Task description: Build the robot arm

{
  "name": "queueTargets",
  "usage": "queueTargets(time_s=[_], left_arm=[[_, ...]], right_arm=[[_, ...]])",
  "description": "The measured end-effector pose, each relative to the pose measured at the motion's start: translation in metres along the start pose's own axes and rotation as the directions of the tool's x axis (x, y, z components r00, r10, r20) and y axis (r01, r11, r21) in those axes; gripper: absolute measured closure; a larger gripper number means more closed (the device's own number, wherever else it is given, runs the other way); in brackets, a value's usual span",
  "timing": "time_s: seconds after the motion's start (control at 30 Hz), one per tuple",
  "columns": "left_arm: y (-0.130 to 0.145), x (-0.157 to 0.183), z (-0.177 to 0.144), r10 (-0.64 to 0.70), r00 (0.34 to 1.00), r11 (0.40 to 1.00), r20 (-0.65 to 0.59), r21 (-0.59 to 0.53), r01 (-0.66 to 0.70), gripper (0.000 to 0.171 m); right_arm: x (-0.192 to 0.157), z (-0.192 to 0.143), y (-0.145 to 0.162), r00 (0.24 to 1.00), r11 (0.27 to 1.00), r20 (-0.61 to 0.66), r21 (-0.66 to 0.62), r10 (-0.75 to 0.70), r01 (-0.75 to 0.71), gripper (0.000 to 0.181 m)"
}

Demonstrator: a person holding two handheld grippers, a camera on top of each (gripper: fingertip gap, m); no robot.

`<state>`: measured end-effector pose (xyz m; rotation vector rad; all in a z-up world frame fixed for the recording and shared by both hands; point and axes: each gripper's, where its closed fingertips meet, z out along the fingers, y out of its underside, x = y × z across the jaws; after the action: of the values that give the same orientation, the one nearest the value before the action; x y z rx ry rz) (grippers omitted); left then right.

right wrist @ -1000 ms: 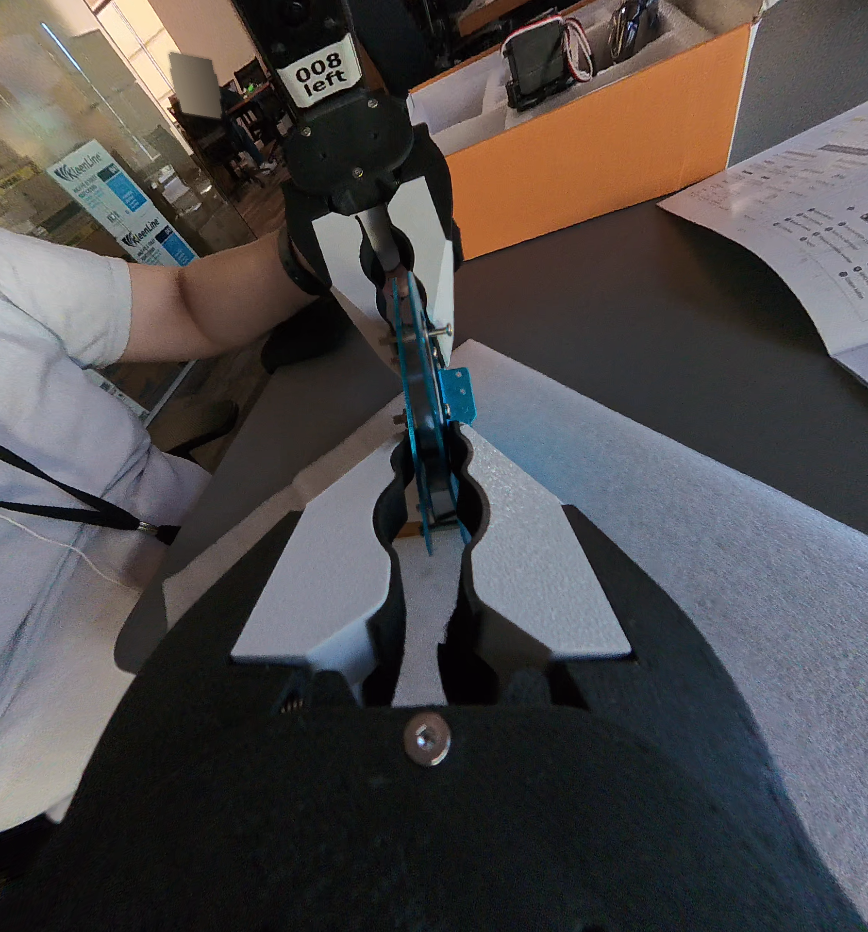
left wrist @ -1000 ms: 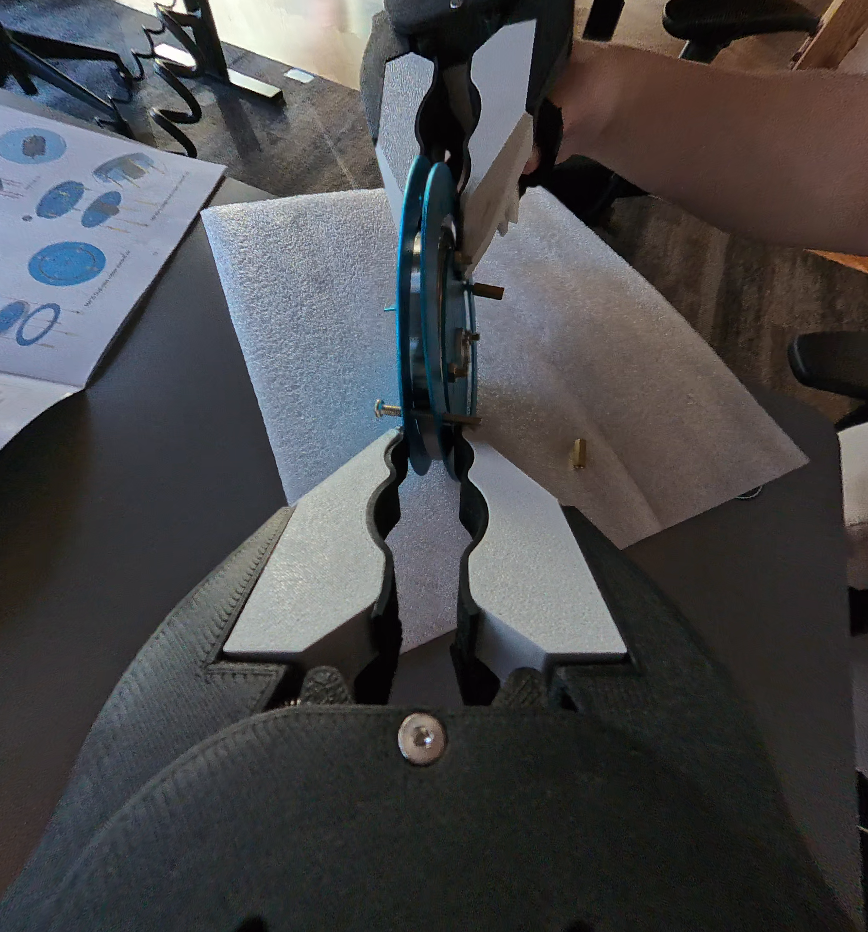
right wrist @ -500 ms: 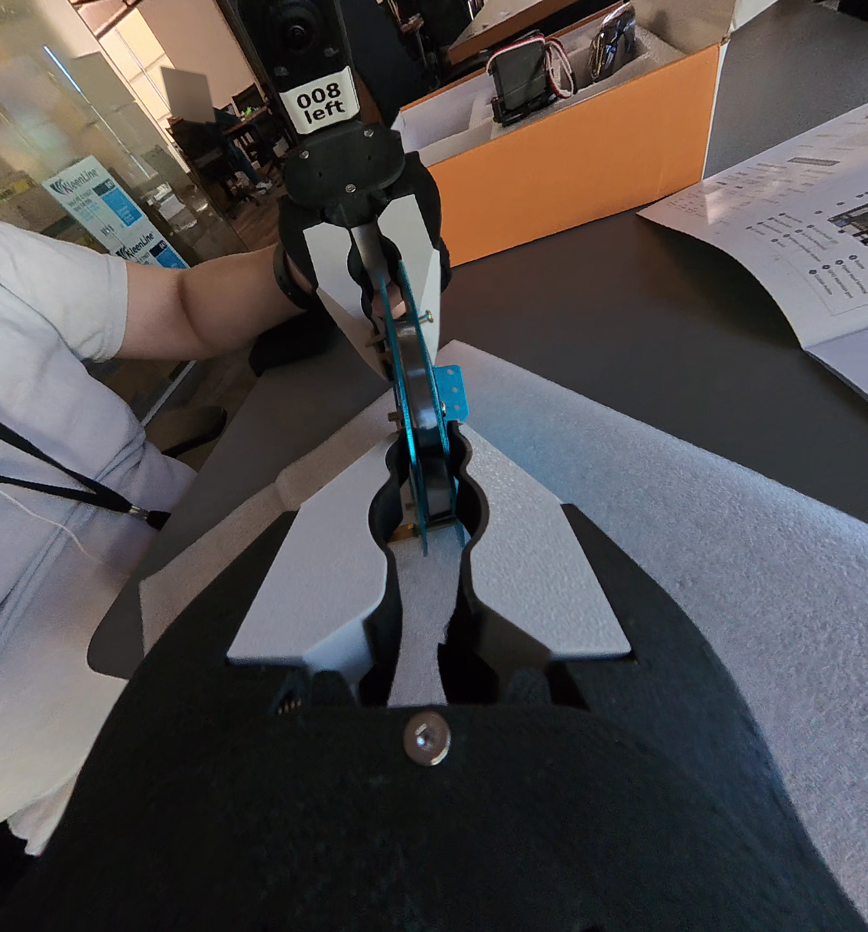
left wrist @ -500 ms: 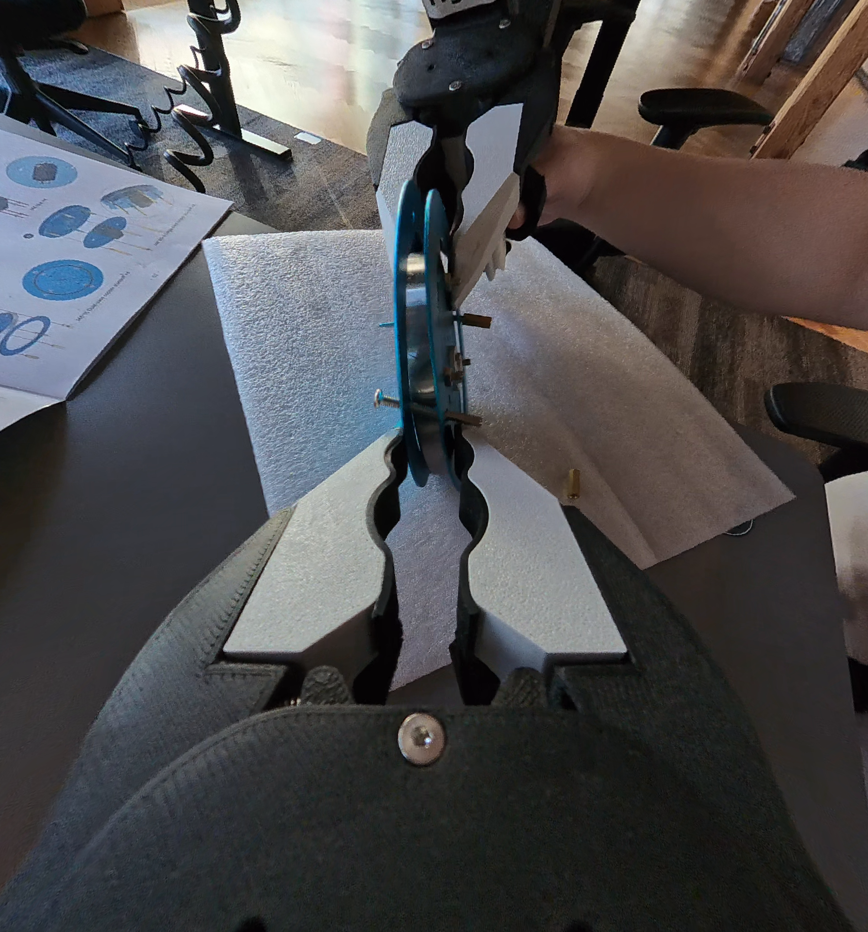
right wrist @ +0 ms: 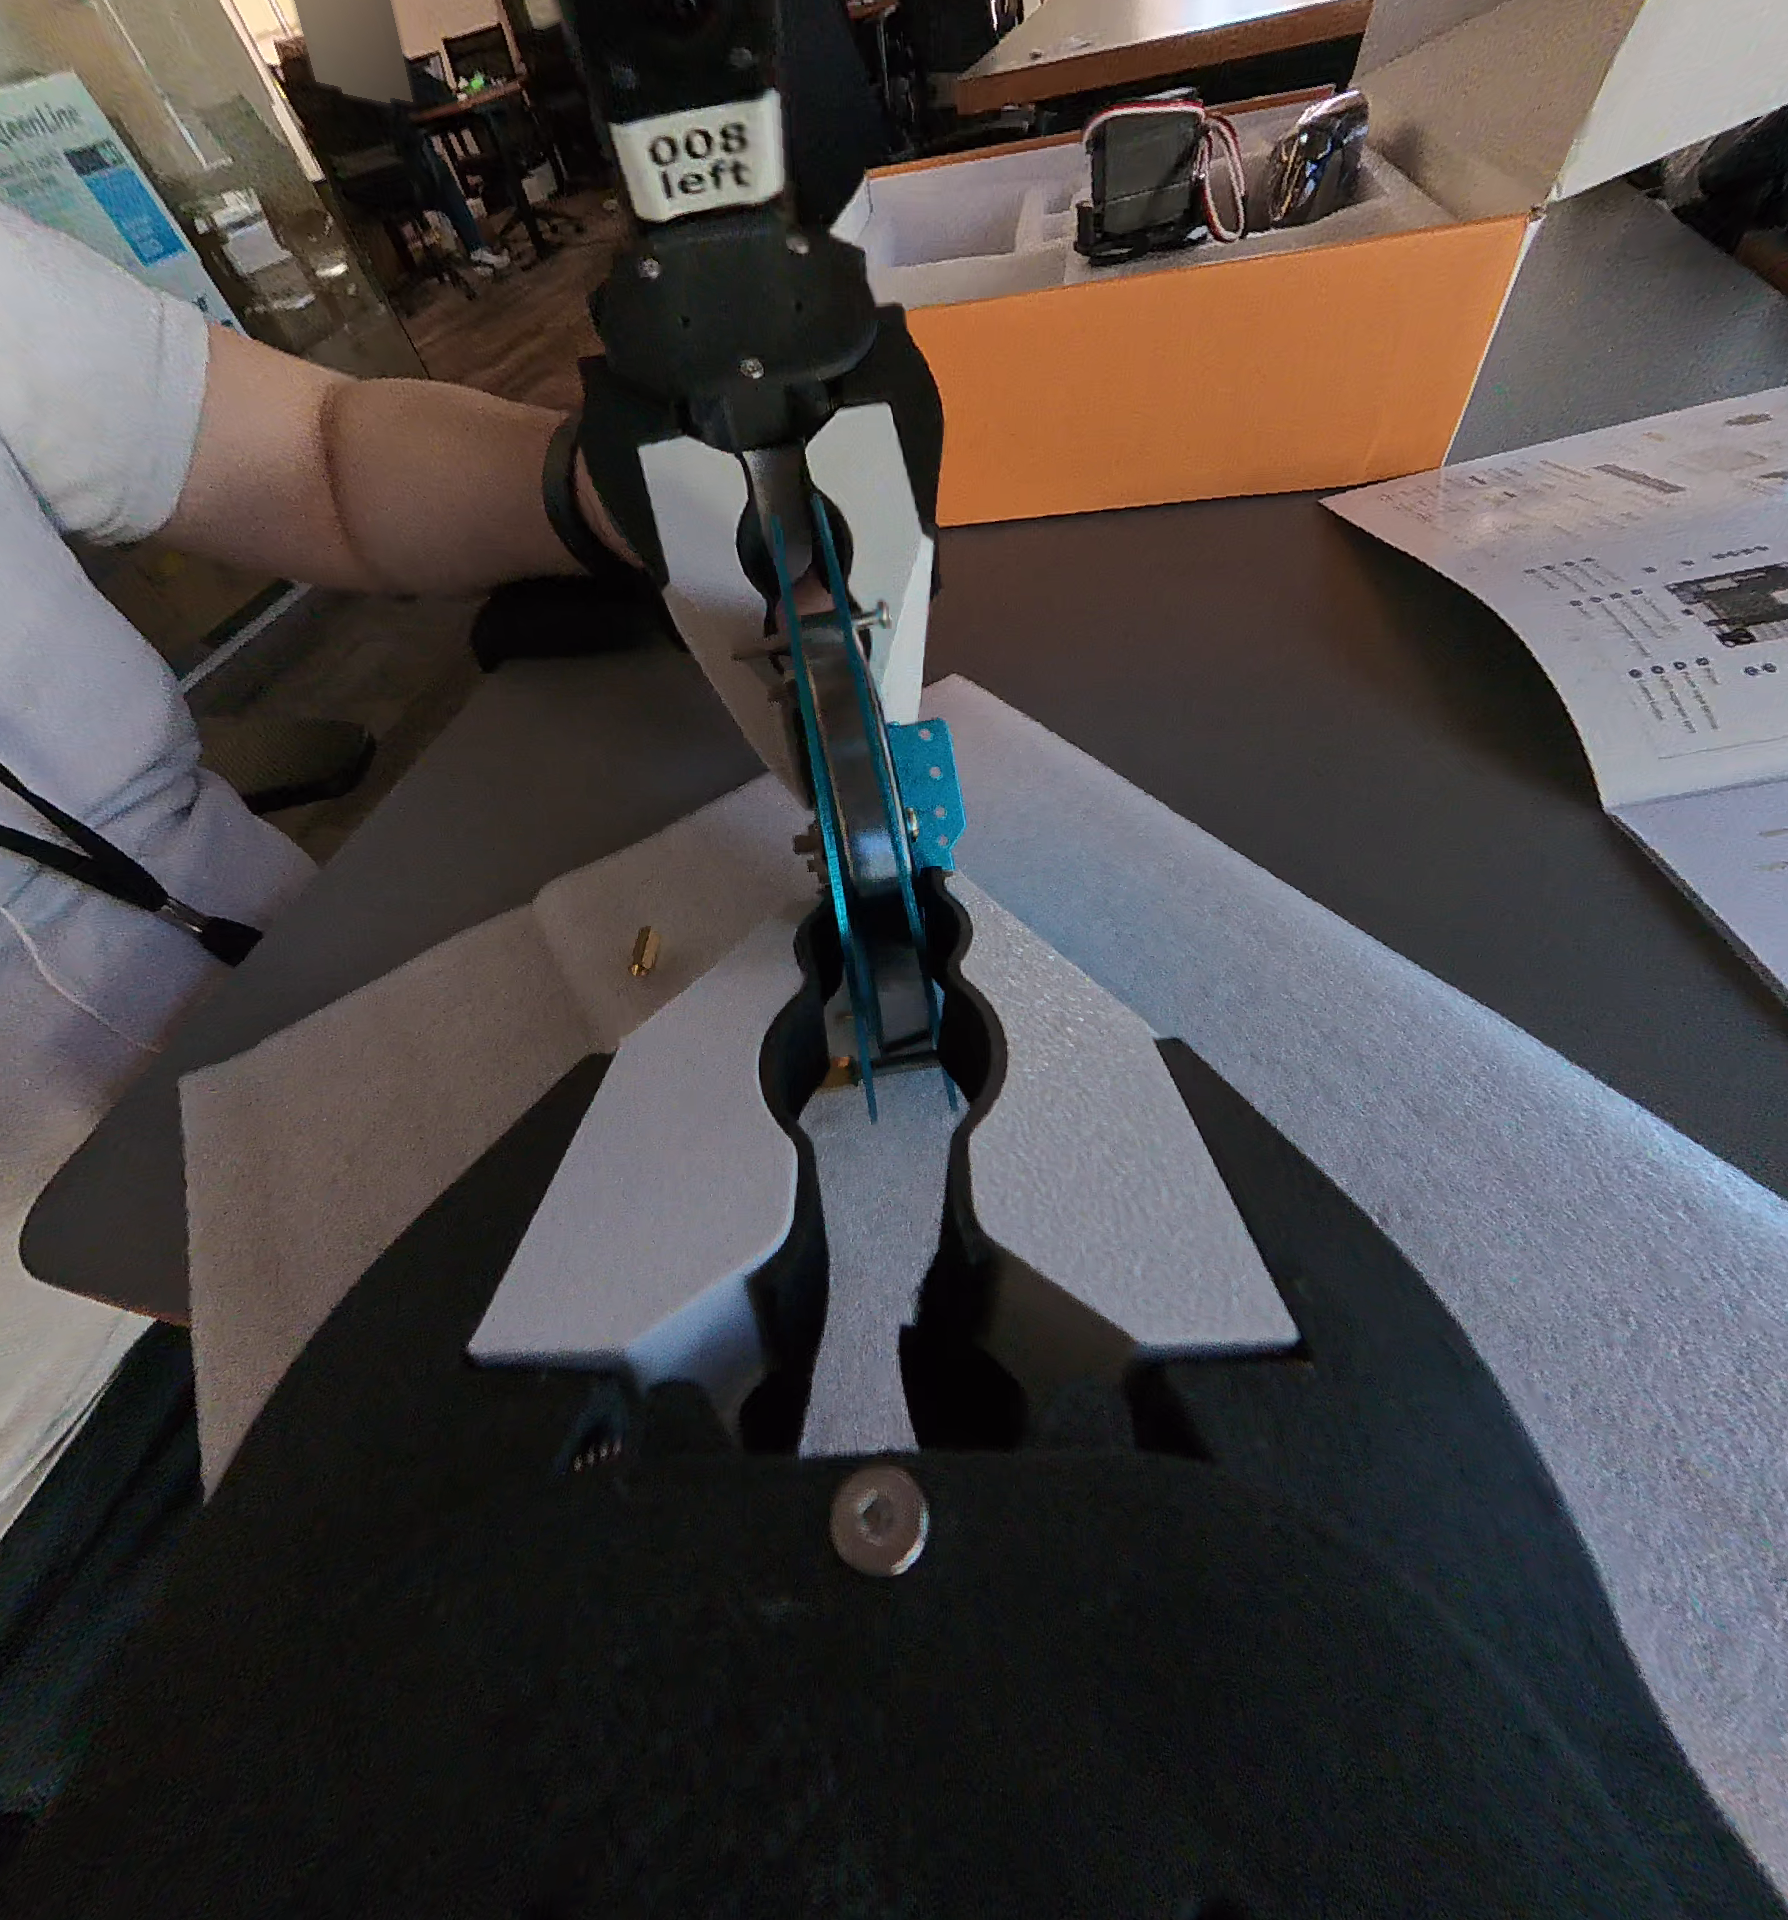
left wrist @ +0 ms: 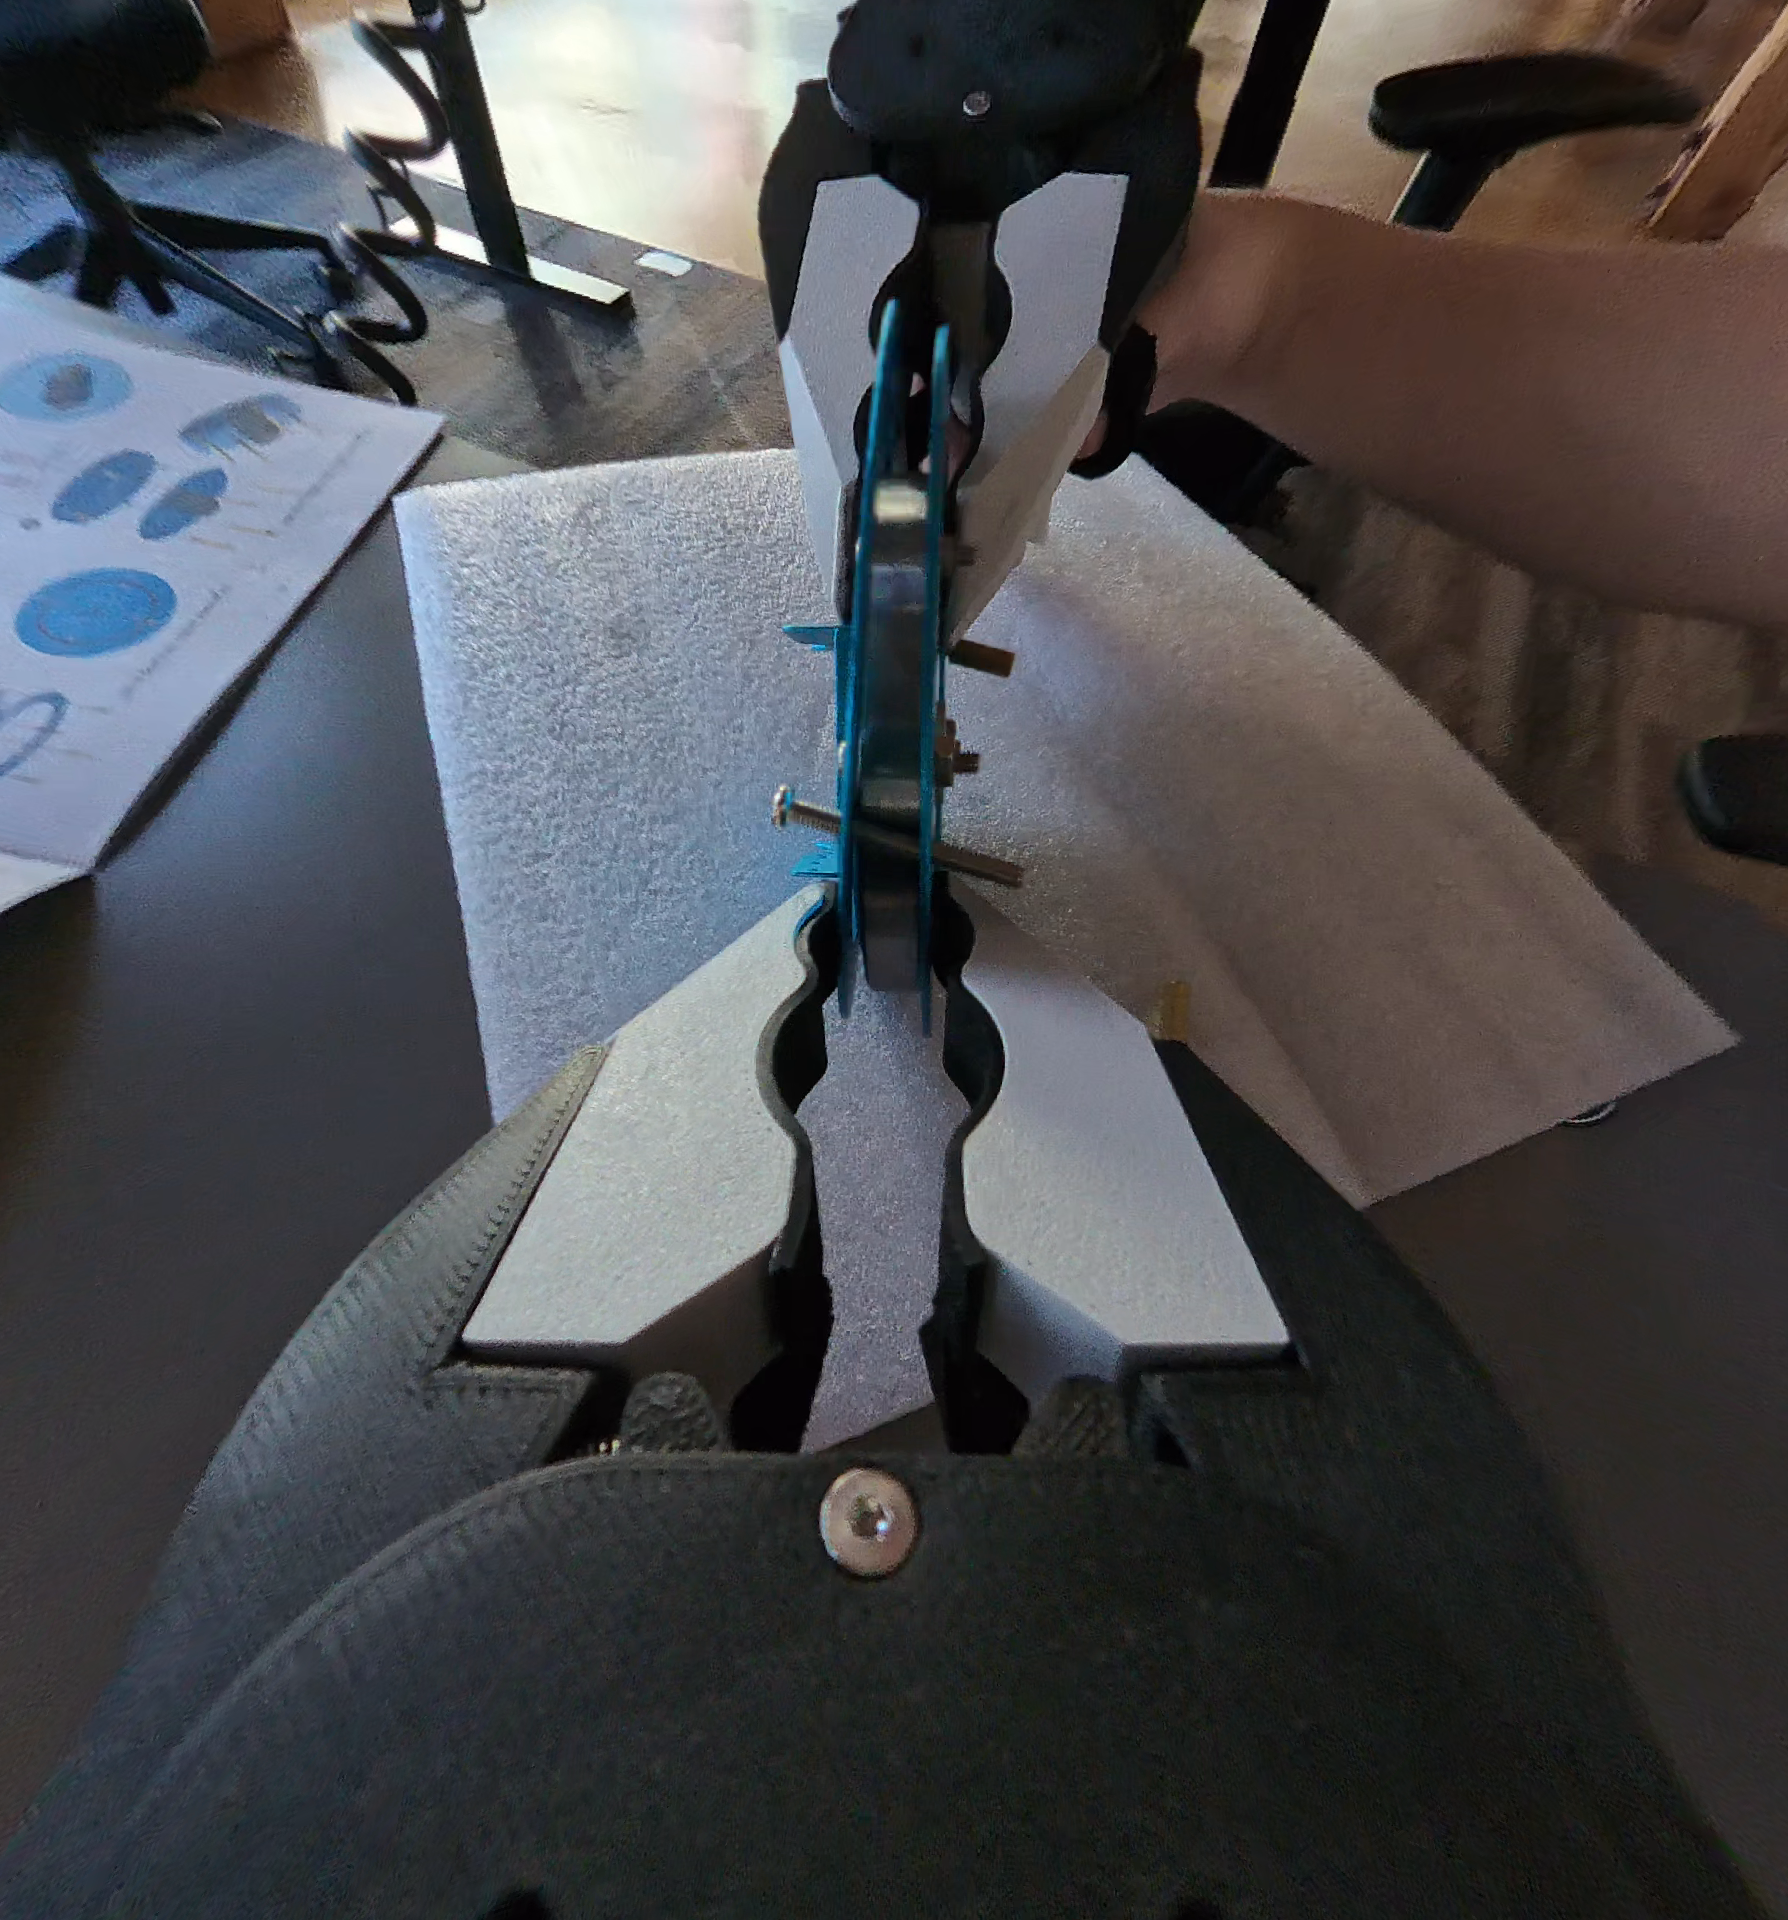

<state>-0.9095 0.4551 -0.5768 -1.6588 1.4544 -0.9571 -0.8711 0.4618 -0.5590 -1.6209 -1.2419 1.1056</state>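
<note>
A blue disc assembly (left wrist: 890,675) is held edge-on above a white foam sheet (left wrist: 609,675). It is two round blue plates with a metal ring between them, crossed by screws and brass standoffs. My left gripper (left wrist: 885,956) is shut on its near edge. My right gripper (left wrist: 957,343) grips the far edge from the opposite side. In the right wrist view, my right gripper (right wrist: 885,977) is shut on the assembly (right wrist: 854,779), and the left gripper (right wrist: 781,540) holds its far edge. A small blue bracket (right wrist: 926,795) sticks out of one plate.
A loose brass standoff (left wrist: 1172,1006) lies on the foam and also shows in the right wrist view (right wrist: 644,951). A printed instruction sheet (left wrist: 90,582) lies on the dark table. An open orange box (right wrist: 1212,364) with parts stands behind. A booklet (right wrist: 1648,644) lies at the right. Office chairs stand beyond the table. There is about 5 cm between the tips of the two grippers.
Both grippers have kept their hold on the assembly and swung together. Each view now faces the other gripper more squarely. The loose standoff has come into the right wrist view.
</note>
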Motion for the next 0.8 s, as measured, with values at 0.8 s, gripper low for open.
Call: queueTargets(time_s=[0.8], left_arm=[[-0.006, 0.003, 0.003, 0.002, 0.997, 1.000, 0.071, -0.023, 0.000, 0.158]], right_arm=[[-0.085, 0.046, 0.027, 0.946, 0.936, -0.166, -0.269, -0.277, 0.227, 0.163]])
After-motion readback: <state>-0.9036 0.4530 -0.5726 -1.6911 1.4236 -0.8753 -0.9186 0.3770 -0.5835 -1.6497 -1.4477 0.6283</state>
